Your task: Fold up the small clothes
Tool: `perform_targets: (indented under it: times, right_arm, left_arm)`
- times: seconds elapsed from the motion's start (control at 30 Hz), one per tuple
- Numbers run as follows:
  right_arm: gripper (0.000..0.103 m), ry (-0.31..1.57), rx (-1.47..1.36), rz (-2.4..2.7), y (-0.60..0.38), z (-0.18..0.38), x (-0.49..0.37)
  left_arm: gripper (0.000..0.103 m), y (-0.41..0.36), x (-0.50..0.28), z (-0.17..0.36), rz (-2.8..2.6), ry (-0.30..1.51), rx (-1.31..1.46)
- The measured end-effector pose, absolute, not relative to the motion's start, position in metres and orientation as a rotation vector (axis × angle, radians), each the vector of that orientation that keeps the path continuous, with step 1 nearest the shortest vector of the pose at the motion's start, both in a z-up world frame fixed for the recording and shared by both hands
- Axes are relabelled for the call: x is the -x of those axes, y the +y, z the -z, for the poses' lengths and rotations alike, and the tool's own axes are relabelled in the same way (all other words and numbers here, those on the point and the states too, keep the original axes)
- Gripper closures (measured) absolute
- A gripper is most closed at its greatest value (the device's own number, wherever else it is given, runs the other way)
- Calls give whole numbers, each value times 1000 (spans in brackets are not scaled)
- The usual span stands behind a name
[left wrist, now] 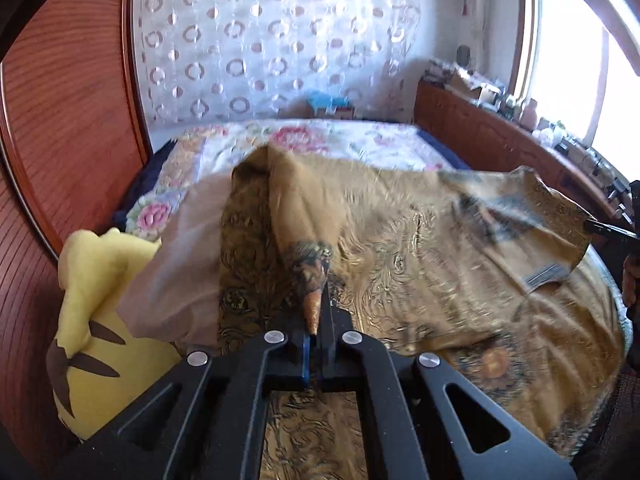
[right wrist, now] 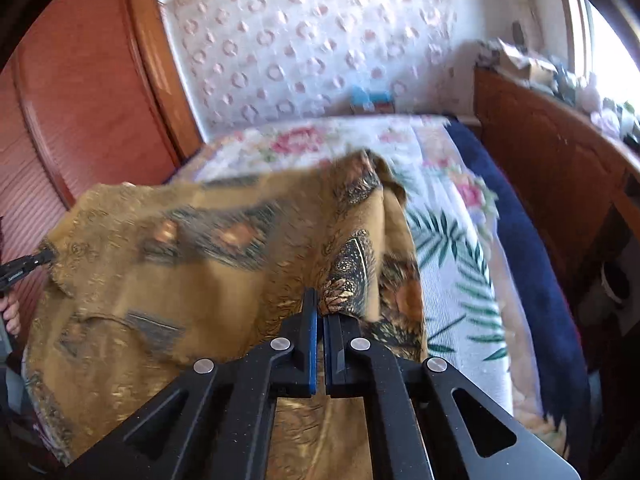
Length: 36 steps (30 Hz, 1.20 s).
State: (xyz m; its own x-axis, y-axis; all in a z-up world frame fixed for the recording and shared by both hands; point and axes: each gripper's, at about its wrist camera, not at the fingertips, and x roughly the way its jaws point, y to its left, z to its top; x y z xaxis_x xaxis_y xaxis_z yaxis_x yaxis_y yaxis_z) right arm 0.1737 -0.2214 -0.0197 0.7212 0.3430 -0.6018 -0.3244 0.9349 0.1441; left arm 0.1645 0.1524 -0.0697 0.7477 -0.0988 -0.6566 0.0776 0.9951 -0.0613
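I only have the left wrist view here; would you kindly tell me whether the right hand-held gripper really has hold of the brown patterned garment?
Observer: Yes, the right hand-held gripper is shut on a bunched fold of the brown patterned garment.
Operator: Thank you. What lies just beyond that fold on its right?
Observer: A white bedspread with green palm leaves, uncovered there.
Operator: Does my left hand-held gripper show in that view?
Observer: Yes, at the left edge of the picture, pinching the garment's border, with a person's fingers just below it.
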Motion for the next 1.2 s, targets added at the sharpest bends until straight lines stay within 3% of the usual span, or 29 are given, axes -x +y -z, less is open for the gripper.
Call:
perform_targets:
  times: [0.37, 0.63, 0.97, 1.1, 1.2]
  right_arm:
    - [101, 622, -16, -435, -242, -8, -97]
    - [101, 668, 6, -450, -261, -8, -49]
    - [101, 786, 9, -404, -258, 24, -43]
    - [93, 781, 33, -376, -255, 19, -39]
    - [92, 765, 42, -373, -255, 9, -35]
  left_arm:
    - [101, 163, -107, 41, 136, 632, 120]
    - [101, 166, -58, 65, 92, 675, 110]
    - [101, 164, -57, 93, 46, 741, 114]
    - [86, 162, -54, 89, 30, 731, 92]
    - [73, 162, -47, 85, 27, 704, 88]
